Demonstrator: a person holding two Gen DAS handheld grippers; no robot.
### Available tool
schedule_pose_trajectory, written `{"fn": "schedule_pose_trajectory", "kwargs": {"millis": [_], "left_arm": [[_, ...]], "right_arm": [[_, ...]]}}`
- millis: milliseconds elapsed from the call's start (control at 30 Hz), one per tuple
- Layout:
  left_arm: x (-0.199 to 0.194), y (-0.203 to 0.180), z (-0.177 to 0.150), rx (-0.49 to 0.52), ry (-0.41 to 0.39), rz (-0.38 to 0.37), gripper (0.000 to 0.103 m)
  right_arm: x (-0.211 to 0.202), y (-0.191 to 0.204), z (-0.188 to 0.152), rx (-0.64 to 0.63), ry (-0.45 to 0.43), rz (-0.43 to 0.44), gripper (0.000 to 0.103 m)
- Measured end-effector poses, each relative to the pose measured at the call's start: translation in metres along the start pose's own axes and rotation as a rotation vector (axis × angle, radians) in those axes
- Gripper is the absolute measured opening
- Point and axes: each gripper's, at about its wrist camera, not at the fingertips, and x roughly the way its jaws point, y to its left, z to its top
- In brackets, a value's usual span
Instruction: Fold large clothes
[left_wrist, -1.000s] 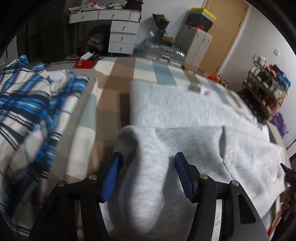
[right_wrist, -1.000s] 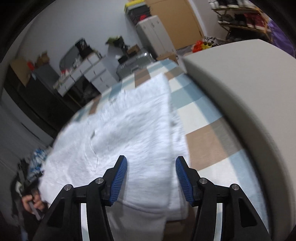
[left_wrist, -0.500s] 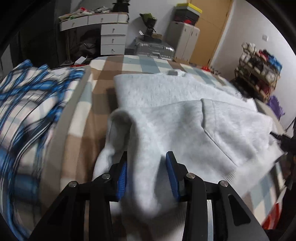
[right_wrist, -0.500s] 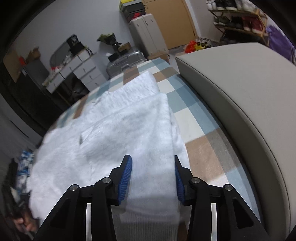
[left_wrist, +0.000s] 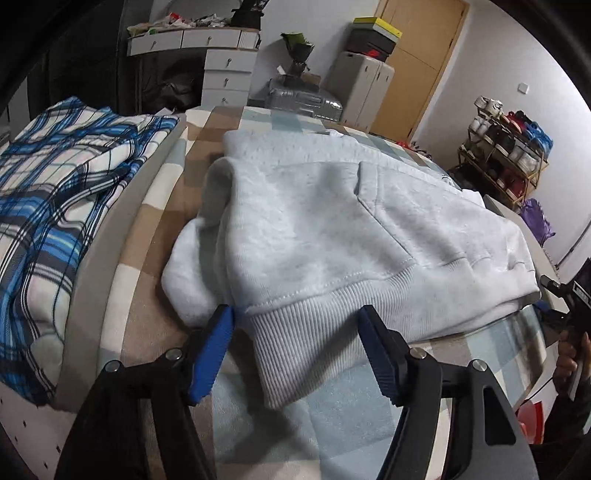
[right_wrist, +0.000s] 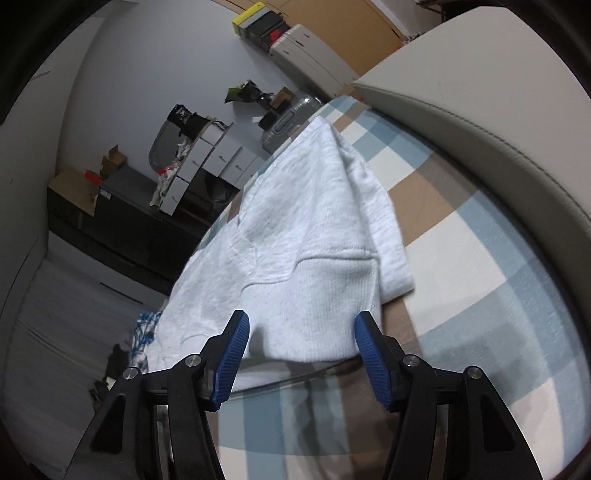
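A light grey sweatshirt (left_wrist: 332, 229) lies folded on the checked bed cover (left_wrist: 173, 192), its ribbed hem nearest me and a front pocket seam across it. My left gripper (left_wrist: 295, 349) is open and holds nothing, its blue pads either side of the hem's left corner. The sweatshirt also shows in the right wrist view (right_wrist: 295, 236). My right gripper (right_wrist: 301, 356) is open and holds nothing, its pads flanking the hem's right corner, just in front of the cloth.
A blue plaid garment (left_wrist: 55, 192) lies on the padded bed edge at left. A beige padded headboard (right_wrist: 480, 110) curves along the right. White drawers (left_wrist: 225, 62), a suitcase (left_wrist: 303, 99), boxes and a shoe rack (left_wrist: 509, 147) stand beyond the bed.
Both grippers closed on the sweatshirt's hem half a second ago, then opened and let it go. The hem now lies folded over the body and both grippers have drawn back.
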Motion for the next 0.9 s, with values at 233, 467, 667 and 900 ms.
{"fn": "schedule_pose_trajectory", "kwargs": {"millis": [233, 467, 667, 900], "left_arm": [[-0.008, 0.007, -0.015, -0.043, 0.029, -0.063, 0.065], [-0.009, 0.026, -0.022, -0.182, -0.019, -0.169, 0.057], [-0.026, 0.007, -0.008, -0.096, -0.120, -0.170, 0.005], [-0.022, 0.011, -0.003, -0.106, -0.137, -0.175, 0.004]], "right_arm": [[-0.007, 0.003, -0.014, -0.024, -0.003, -0.065, 0.060], [-0.010, -0.009, -0.025, 0.018, 0.001, -0.082, 0.060], [-0.029, -0.018, -0.018, 0.048, -0.132, -0.133, 0.060], [-0.002, -0.011, -0.005, 0.010, -0.086, -0.095, 0.060]]}}
